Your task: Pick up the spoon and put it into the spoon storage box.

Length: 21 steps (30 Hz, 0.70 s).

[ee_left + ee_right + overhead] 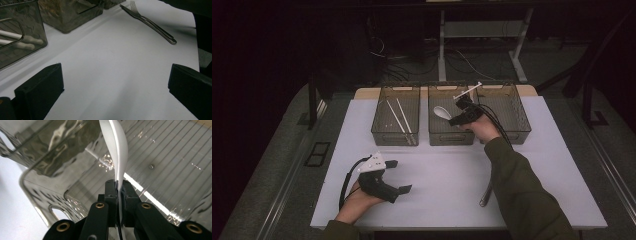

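Over the middle bin (451, 134) at the bench's far edge, the right claw (119, 188) pinches a white spoon (117, 150), not yet dropped. Left claw (115, 82) rests spread; a fork (150, 22) remains unsorted.

No writing to read anywhere here, honestly: no labels, brand names, numbers or signs on anything in the three views
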### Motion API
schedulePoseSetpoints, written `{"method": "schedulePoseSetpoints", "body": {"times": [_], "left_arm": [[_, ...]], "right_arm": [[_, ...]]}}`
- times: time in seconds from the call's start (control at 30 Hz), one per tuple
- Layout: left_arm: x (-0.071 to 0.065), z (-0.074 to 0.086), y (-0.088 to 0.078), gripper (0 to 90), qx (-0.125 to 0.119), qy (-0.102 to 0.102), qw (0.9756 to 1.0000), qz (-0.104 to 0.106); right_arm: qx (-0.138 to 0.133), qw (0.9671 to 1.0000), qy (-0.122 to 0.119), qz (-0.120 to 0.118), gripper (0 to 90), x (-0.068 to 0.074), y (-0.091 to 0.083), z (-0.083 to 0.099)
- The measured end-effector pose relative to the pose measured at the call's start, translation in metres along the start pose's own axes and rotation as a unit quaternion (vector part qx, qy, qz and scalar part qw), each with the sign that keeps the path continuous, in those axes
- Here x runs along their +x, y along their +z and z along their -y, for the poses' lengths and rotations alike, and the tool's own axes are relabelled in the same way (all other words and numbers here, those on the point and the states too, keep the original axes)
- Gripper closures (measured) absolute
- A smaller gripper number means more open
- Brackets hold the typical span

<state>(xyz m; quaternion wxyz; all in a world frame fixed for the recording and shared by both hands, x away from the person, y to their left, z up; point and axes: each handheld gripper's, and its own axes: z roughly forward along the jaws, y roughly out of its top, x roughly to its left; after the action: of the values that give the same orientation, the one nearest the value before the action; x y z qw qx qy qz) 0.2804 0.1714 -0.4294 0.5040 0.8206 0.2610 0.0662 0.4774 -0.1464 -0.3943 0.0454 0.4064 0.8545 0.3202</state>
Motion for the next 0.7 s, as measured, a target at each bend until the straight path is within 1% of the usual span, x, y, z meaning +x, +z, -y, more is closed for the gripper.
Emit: {"method": "schedulePoseSetpoints", "body": {"times": [0.07,0.13,0.2,0.27,0.3,0.47,0.53,0.7], "left_arm": [[0.000,0.000,0.000,0.0,0.000,0.000,1.0000,0.000],[0.000,0.000,0.000,0.0,0.000,-0.001,1.0000,0.000],[0.000,0.000,0.000,0.0,0.000,-0.001,1.0000,0.001],[0.000,0.000,0.000,0.0,0.001,0.001,1.0000,0.001],[-0.001,0.000,0.000,0.0,0.001,0.001,1.0000,0.001],[0.000,0.000,0.000,0.0,0.001,0.000,1.0000,0.001],[0.000,0.000,0.000,0.0,0.001,0.001,1.0000,0.001],[0.000,0.000,0.000,0.0,0.001,0.001,1.0000,0.001]], "right_arm": [[0.006,0.9999,-0.007,0.006,84.5,0.002,0.003,-0.001],[0.011,0.9999,-0.008,0.003,84.5,0.004,0.005,-0.002],[0.024,0.9995,-0.017,0.013,84.5,0.006,0.008,-0.002],[0.039,0.9989,-0.021,0.014,84.4,0.009,0.011,-0.003],[0.043,0.9986,-0.026,0.016,84.4,0.010,0.012,-0.004],[0.048,0.9985,-0.026,0.010,83.4,0.010,0.013,-0.004],[0.042,0.9988,-0.024,0.009,77.2,0.010,0.012,-0.004],[0.033,0.9993,-0.016,0.002,69.8,0.010,0.010,-0.004]]}}
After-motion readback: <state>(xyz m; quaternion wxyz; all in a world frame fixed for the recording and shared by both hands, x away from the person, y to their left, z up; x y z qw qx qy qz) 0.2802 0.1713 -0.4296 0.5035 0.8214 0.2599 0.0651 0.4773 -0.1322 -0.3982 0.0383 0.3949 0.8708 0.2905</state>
